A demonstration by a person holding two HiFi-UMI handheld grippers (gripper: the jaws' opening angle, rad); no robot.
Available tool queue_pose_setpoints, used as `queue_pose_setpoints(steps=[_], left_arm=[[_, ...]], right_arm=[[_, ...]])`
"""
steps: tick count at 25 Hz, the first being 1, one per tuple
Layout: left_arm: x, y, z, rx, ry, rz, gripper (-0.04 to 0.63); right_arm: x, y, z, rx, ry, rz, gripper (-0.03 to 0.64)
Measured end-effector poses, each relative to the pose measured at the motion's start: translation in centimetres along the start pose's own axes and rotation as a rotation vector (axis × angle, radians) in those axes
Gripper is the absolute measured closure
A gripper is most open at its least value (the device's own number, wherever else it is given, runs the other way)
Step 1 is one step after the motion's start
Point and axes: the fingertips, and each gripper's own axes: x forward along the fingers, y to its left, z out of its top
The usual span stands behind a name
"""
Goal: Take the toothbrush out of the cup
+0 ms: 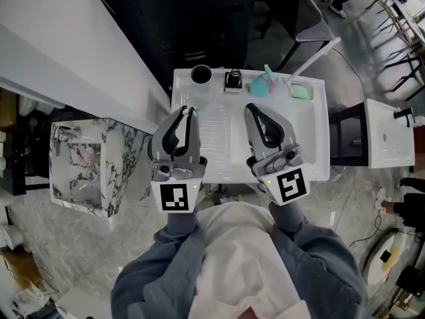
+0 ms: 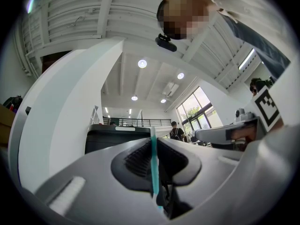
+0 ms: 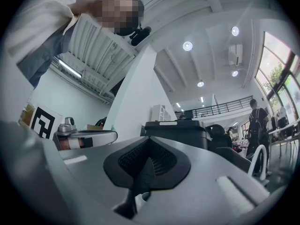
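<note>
A thin teal toothbrush stands clamped between the dark pads of my left gripper, its handle running up past the tips. In the head view that left gripper hovers over the left part of the white basin, with the toothbrush showing at its tip. A dark cup stands on the basin's back rim, apart from both grippers and with nothing sticking out of it. My right gripper is over the basin's middle. In its own view the right gripper is shut with nothing in it.
A dark faucet, a teal cup with teal and pink pieces, and a green soap bar line the basin's back rim. A marble cabinet stands to the left, a white counter to the right.
</note>
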Motion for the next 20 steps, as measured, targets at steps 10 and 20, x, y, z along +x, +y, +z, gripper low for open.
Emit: queue_pose_setpoints(steps=[10, 20], left_arm=[[0.16, -0.15, -0.4, -0.011, 0.009, -0.008, 0.495], [0.55, -0.32, -0.38, -0.019, 0.006, -0.014, 0.495]], right_arm=[[0.23, -0.24, -0.38, 0.002, 0.013, -0.019, 0.612], [0.36, -0.54, -0.62, 0.0, 0.027, -0.029, 0.612]])
